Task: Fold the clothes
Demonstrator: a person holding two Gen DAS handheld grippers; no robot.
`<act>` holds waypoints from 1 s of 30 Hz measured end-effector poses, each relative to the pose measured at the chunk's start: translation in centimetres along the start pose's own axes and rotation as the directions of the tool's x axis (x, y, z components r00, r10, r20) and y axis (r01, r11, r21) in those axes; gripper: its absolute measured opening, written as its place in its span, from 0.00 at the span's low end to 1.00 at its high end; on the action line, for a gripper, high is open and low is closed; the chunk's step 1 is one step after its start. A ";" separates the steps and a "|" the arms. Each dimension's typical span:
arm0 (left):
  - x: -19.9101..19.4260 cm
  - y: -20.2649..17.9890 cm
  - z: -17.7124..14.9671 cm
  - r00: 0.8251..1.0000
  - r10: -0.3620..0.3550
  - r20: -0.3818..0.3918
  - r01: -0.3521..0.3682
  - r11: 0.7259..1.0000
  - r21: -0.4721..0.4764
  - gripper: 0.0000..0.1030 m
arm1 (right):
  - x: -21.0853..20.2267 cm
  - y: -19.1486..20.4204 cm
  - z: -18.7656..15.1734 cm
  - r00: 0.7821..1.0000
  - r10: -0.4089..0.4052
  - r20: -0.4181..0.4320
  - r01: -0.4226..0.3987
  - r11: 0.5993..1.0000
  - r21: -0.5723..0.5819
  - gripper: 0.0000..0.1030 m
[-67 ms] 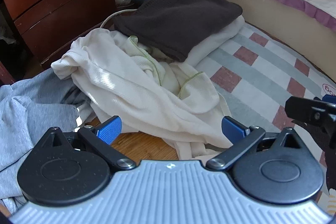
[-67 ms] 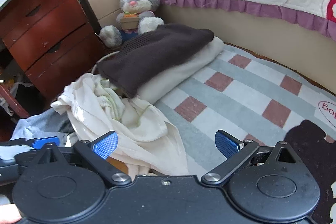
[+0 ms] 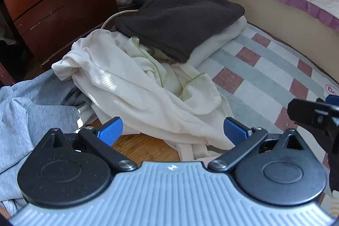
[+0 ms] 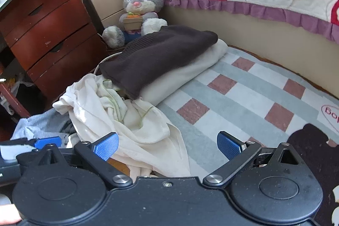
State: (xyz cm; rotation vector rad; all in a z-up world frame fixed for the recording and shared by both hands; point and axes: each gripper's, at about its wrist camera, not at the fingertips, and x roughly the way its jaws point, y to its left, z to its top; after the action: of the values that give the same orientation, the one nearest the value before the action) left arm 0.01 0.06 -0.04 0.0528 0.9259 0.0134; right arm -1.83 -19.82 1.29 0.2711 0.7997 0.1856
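When set against the views from an instant earlier, shows next to nothing new: same framing, same creases, no cloth shifted. Means no fold begun yet, by the look of it, only a pause ahead of the first pick.

Finds the left gripper (image 3: 172, 130) angled down over the near hem of the cream garment (image 3: 148, 99), jaws spread wide and empty, blue pads clear of the fabric. Finds the right gripper (image 4: 167, 145) just beside it toward the checked bed mat (image 4: 243, 99), jaws equally wide, gripping nothing.

Leaves the cream garment as a crumpled heap at the mat's edge, between the grey garment (image 3: 31, 111) on one side and the open mat on the other, its far end running under the dark brown knit (image 3: 180, 22) stacked on a folded pale piece.

Probably calls for pinching two points along the near hem, lifting clear of the stack, and spreading flat on the bare mat. Risks dragging the brown knit along.
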 end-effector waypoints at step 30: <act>0.1 0.0 -0.1 1.000 0.007 0.010 -0.007 1.000 0.001 1.00 | 0.5 -0.1 -0.1 0.999 -0.029 -0.039 0.028 0.999 -0.020 0.98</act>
State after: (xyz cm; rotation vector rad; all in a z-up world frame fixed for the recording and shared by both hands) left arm 0.04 0.06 -0.19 0.0569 0.9158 0.0187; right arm -1.55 -19.73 0.85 0.2377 0.8402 0.1720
